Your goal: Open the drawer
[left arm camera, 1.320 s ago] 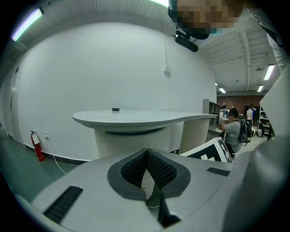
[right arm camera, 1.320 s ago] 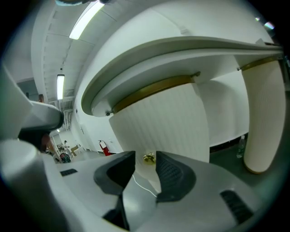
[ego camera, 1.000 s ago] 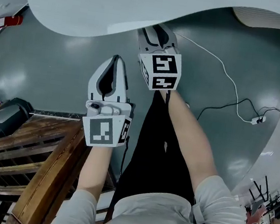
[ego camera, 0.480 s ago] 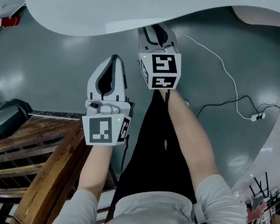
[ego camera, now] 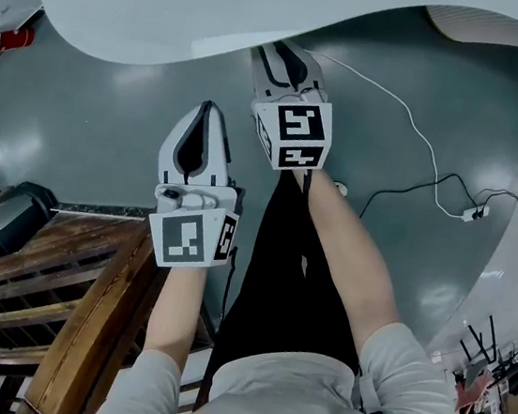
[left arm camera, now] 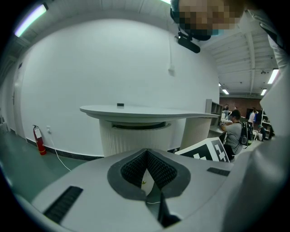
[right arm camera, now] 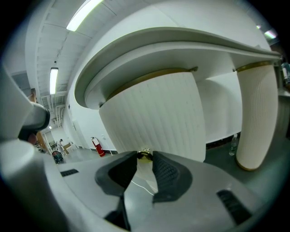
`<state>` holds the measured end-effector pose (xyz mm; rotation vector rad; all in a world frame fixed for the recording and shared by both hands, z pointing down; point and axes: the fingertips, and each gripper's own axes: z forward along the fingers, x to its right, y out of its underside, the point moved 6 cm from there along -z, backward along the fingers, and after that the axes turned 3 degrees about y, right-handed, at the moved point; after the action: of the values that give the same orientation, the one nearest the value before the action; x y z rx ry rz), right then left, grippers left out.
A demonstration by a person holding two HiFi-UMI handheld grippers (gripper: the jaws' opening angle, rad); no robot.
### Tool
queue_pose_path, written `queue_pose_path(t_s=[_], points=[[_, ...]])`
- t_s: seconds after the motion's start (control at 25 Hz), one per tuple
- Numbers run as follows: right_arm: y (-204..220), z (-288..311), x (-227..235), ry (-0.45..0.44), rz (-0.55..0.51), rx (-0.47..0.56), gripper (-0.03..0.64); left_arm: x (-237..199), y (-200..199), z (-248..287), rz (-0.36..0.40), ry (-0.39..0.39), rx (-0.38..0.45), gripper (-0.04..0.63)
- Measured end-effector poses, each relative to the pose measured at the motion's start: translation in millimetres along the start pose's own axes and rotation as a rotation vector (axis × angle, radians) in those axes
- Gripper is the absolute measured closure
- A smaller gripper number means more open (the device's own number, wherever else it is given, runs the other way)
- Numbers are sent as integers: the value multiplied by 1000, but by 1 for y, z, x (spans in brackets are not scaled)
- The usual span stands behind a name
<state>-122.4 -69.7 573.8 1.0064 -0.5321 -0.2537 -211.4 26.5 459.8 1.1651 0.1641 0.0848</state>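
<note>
Where the counter overhangs, clamps a brass knob in the just-closed right hand-held gripper. Holds left hand-held gripper pinched together, empty.

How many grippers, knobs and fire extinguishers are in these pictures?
Grippers: 2 (left gripper, right gripper; the right one's jaws have just been closing, knob between them)
Knobs: 1
Fire extinguisher: 1
Total: 4

Large office-type hall: curved white surface, fire extinguisher left of it, seated person right of it, ceiling strip lights above.
</note>
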Motion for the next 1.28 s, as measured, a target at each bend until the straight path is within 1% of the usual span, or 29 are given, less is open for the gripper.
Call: queue_pose_path(t_s=[0.28, 0.68, 1.28], points=[[4, -7, -3, -10, 1, -2, 502, 2, 2, -2, -1, -6, 0, 589], [10, -21, -6, -17, 15, -8, 502, -2, 11, -9, -14, -36, -20, 589], [24, -42, -7, -33, 9, -34, 502, 13, 24, -18, -49, -33, -41, 589]])
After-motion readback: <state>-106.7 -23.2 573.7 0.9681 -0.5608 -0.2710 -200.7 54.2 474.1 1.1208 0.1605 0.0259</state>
